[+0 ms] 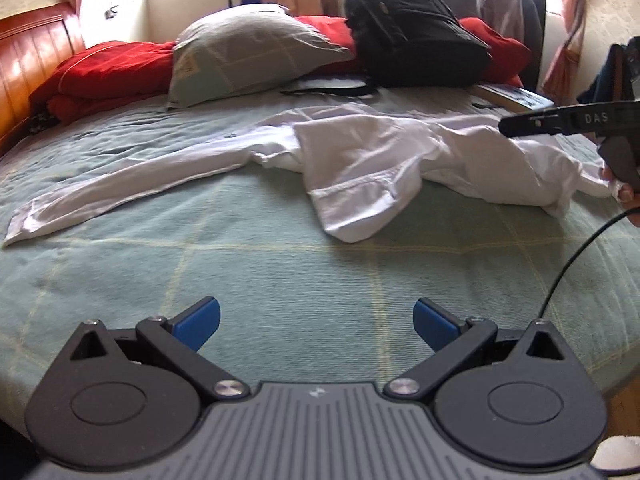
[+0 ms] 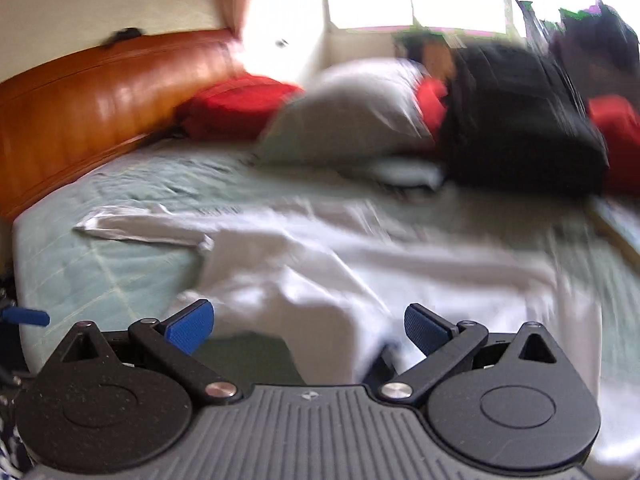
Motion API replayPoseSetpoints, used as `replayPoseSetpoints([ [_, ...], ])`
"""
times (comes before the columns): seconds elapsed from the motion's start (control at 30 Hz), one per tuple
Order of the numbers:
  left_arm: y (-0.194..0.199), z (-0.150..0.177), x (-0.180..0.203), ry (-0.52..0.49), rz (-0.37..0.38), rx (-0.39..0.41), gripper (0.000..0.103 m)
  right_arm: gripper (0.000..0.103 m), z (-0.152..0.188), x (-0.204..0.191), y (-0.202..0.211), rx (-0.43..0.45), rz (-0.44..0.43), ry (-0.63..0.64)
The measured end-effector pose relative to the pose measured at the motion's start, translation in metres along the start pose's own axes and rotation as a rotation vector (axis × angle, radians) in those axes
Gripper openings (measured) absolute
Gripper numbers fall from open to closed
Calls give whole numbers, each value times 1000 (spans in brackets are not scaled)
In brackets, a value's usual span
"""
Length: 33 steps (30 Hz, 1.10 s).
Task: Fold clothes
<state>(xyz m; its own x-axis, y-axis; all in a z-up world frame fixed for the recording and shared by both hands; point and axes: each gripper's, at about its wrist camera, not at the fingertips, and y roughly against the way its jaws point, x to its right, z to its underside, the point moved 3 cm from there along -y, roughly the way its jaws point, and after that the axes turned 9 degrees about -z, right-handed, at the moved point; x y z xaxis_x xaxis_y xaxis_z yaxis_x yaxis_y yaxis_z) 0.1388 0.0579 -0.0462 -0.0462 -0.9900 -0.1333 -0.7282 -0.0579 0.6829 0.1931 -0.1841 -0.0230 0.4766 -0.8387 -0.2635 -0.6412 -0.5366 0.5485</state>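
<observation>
White long-sleeved shirt (image 1: 360, 152) is lying spread and rumpled across the middle of the bed in the left wrist view, one sleeve trailing toward the left edge, the other end bunching near the right. The left gripper (image 1: 316, 320) is hovering over bare cover short of the shirt, its blue pads wide apart and holding nothing. The right gripper (image 1: 560, 122) is reaching in from the right above the cloth; from here I cannot tell how far open it is. A hand (image 1: 624, 188) is working its trigger. The risk, as I judge it: the thin cloth is sliding and creasing unevenly if only one layer is being pinched, and the trailing cable (image 1: 568, 256) is dragging across the fabric. The surface is a soft green checked bedspread (image 1: 280, 264), giving under pressure; a grey pillow (image 1: 248, 52), red quilt (image 1: 108, 68) and black backpack (image 1: 416, 36) are crowding the far side under bright windows.

In the right wrist view, heavily blurred, the shirt (image 2: 360, 264) is lying just under the right gripper (image 2: 308, 320), whose pads are standing wide apart, gripping nothing clearly. The wooden headboard (image 2: 100, 108) is bounding the left.
</observation>
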Motion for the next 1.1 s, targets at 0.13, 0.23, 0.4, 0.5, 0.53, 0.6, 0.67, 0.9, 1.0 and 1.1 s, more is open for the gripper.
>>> replayPoseSetpoints([
  [0.13,-4,3,9,-14,14,-17,102,103,25,18,13,-59,38,-70],
  [0.23,-4,3,17,-21,26,-19,102,103,45,17,45,-18,62,-107],
  [0.4,-3,2,30,-39,47,-20,102,103,81,17,71,26,85,-133],
  [0.5,2,2,40,-70,53,-13,102,103,91,23,48,5,138,-57],
  [0.53,4,3,42,-76,51,-8,102,103,92,25,39,3,152,-32],
  [0.6,9,5,42,-76,46,-4,102,103,87,29,20,4,172,16],
  [0.67,12,6,40,-66,38,-4,102,103,78,33,6,8,149,35],
  [0.9,14,6,34,-37,2,-8,102,103,59,31,1,-25,-10,-89],
  [1.0,16,4,37,-47,9,-2,102,103,62,23,21,0,-182,-186],
  [1.1,18,4,43,-66,19,3,102,103,64,15,34,42,-266,-197],
])
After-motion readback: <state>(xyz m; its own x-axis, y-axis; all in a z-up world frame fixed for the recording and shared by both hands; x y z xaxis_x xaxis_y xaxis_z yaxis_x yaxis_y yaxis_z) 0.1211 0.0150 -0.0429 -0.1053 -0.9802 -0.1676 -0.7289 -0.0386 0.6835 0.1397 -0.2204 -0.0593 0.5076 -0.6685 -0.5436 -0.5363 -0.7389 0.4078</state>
